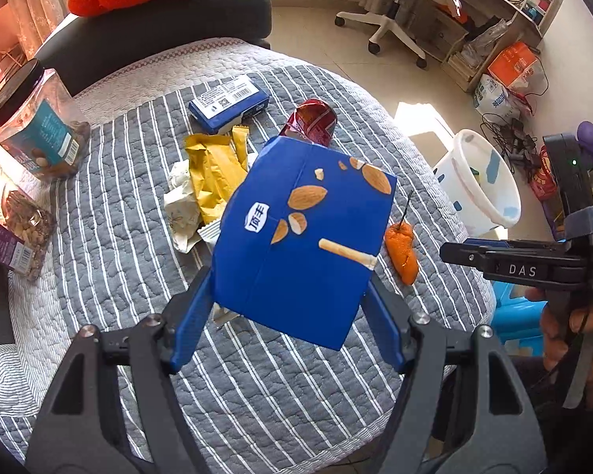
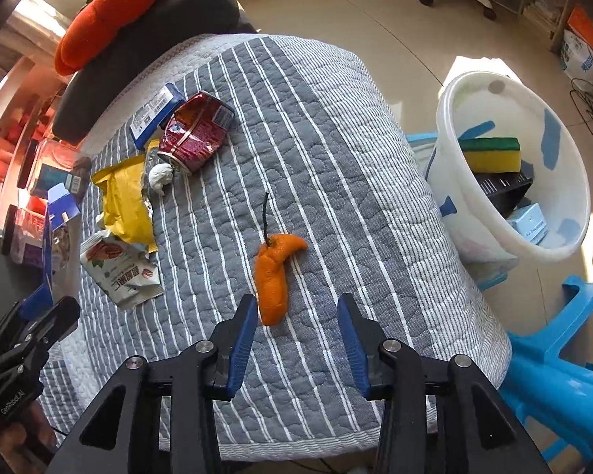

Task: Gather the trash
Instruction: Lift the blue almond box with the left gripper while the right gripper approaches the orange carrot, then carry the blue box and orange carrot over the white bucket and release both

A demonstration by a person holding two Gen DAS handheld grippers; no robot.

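My left gripper [image 1: 288,288] is shut on a blue almond snack box [image 1: 304,237] and holds it above the striped quilt [image 1: 110,260]. The box also shows at the left edge of the right wrist view [image 2: 55,229]. My right gripper [image 2: 296,308] is open and empty just above the quilt, with an orange peel [image 2: 274,272] touching or just beside its left finger. A crushed red can [image 2: 195,132], a yellow wrapper [image 2: 124,201], a white snack wrapper [image 2: 118,272], a crumpled tissue [image 2: 160,177] and a small blue box [image 2: 154,114] lie on the quilt. The white trash bucket [image 2: 494,237] stands on the floor at the right.
The bucket holds a yellow-green sponge [image 2: 490,154], a black item and a pale blue box. Nut jars [image 1: 39,130] stand at the quilt's left edge. A blue plastic stool [image 2: 565,359] stands by the bucket. A dark cushion with a red pillow [image 2: 110,12] lies behind.
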